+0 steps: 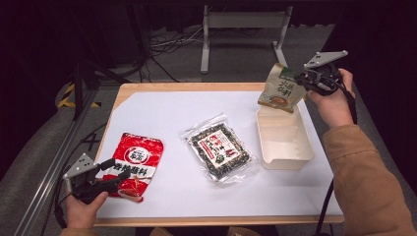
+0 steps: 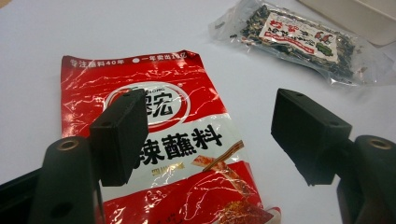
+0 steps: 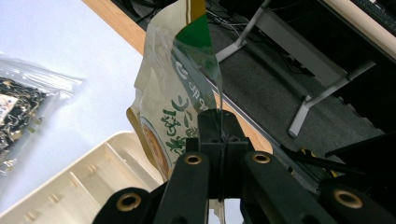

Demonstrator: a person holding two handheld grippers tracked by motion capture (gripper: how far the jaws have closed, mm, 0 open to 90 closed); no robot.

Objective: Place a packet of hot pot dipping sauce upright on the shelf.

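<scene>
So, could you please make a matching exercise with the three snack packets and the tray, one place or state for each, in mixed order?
Things:
1. red packet
2. clear seaweed packet
3. beige and green pouch
4. cream tray

Places or states:
a. clamped in the right gripper, hanging above the tray's far end
b. flat in the middle of the white sheet
c. empty, on the right part of the sheet
d. flat beside the open left gripper

Pairs: 1-d, 2-b, 3-a, 4-c
</scene>
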